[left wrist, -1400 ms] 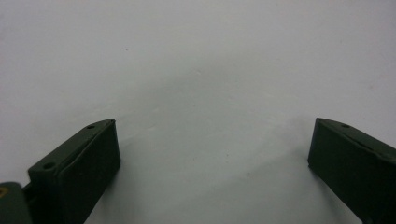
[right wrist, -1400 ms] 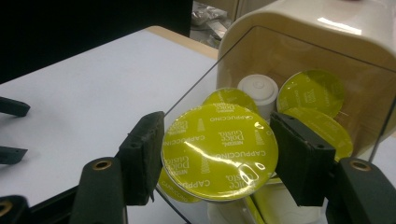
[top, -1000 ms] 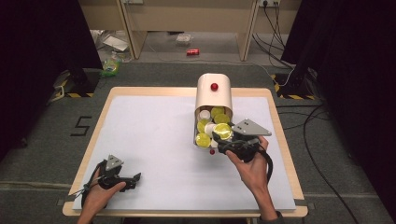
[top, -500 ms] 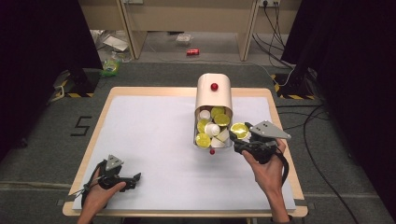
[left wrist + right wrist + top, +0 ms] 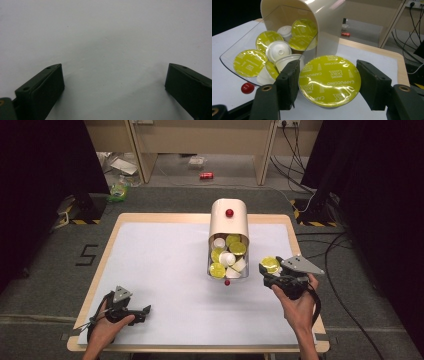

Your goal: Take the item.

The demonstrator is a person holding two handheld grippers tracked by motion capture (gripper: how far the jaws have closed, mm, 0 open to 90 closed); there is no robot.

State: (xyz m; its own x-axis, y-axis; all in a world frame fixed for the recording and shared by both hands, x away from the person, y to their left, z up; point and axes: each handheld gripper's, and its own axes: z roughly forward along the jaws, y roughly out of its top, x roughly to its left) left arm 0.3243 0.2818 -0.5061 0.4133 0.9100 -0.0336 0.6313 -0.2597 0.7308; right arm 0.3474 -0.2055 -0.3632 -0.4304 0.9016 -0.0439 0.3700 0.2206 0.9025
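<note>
A cream dispenser (image 5: 229,222) lies on the white table mat, and its clear drawer (image 5: 214,270) is pulled out toward me with several yellow-lidded and white coffee capsules in it. My right gripper (image 5: 268,269) is just right of the drawer, shut on one capsule (image 5: 270,264). In the right gripper view the capsule (image 5: 328,85) with its yellow "Cappuccino" foil sits between the two pads of that gripper (image 5: 330,72), foil facing the camera. My left gripper (image 5: 141,312) rests at the front left of the mat, open, with bare mat between its jaws (image 5: 112,82).
A small red knob (image 5: 227,282) marks the drawer's front, and another red knob (image 5: 229,212) sits on the dispenser's top. The wooden table edge (image 5: 302,270) runs close to the right hand. Cables, a red can (image 5: 206,175) and cabinet legs lie on the floor beyond.
My right gripper has drawn away from the drawer's mouth to the right, carrying the capsule with it. The left gripper has stayed put.
</note>
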